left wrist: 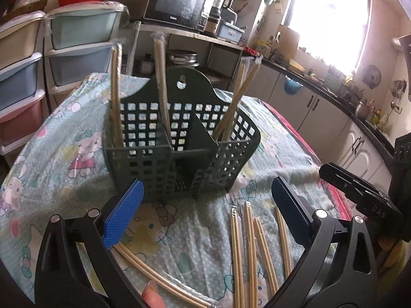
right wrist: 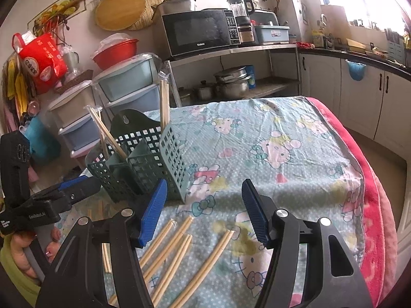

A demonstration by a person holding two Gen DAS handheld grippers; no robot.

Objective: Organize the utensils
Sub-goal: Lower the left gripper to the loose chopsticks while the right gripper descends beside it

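A dark green lattice utensil caddy [left wrist: 179, 138] [right wrist: 143, 164] stands on the table with wrapped pairs of bamboo chopsticks [left wrist: 161, 87] [right wrist: 164, 102] upright in its compartments. Several more wrapped pairs lie flat on the cloth [left wrist: 254, 251] [right wrist: 177, 254] in front of it. One pair [left wrist: 159, 277] lies under my left finger. My left gripper [left wrist: 208, 192] hangs open just before the caddy, nothing between its blue pads [left wrist: 123, 215]. My right gripper [right wrist: 203, 192] is open too, above the loose chopsticks, empty. In the right wrist view the left gripper [right wrist: 77, 187] shows at the left, beside the caddy.
A cartoon-cat print cloth [right wrist: 269, 154] covers the table, with a pink edge [right wrist: 372, 192] on the right. Plastic drawer units [left wrist: 23, 84] stand behind the table. A microwave [right wrist: 200, 30], pots and kitchen counters [left wrist: 334, 97] line the walls beyond.
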